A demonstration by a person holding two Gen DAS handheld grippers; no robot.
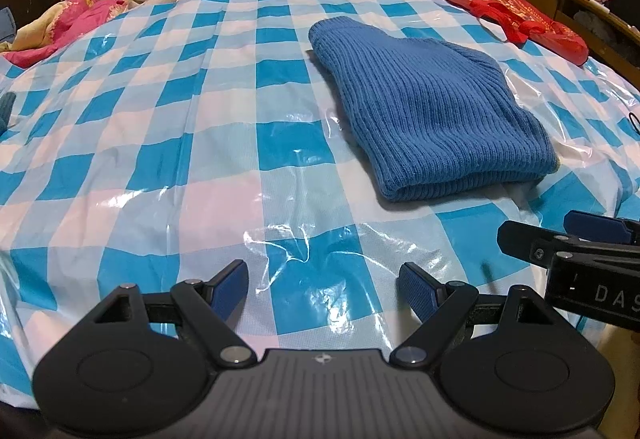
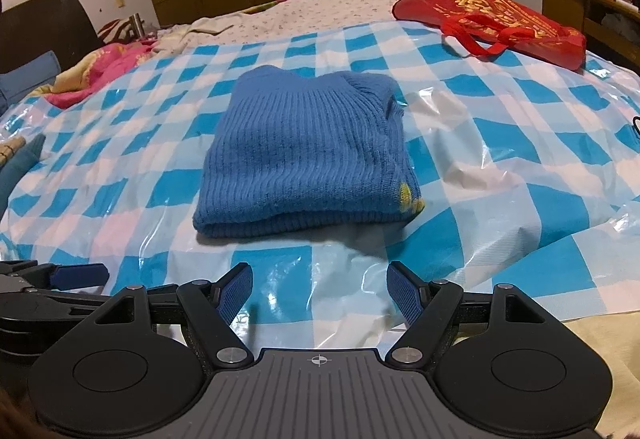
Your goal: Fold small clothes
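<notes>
A blue ribbed knit sweater (image 1: pixel 432 111) lies folded into a compact rectangle on the blue-and-white checked plastic sheet (image 1: pixel 160 119). It also shows in the right wrist view (image 2: pixel 304 155), with a yellow patch at its near right corner. My left gripper (image 1: pixel 324 291) is open and empty, hovering over the sheet in front and to the left of the sweater. My right gripper (image 2: pixel 320 291) is open and empty, just in front of the sweater. The right gripper shows at the right edge of the left wrist view (image 1: pixel 576 239); the left gripper shows at the left edge of the right wrist view (image 2: pixel 60 275).
A red bag (image 2: pixel 492 19) with handles lies at the far right of the bed. Pink and floral bedding (image 2: pixel 100 67) is bunched at the far left. A wooden cabinet (image 2: pixel 588 7) stands to the right, wardrobes behind.
</notes>
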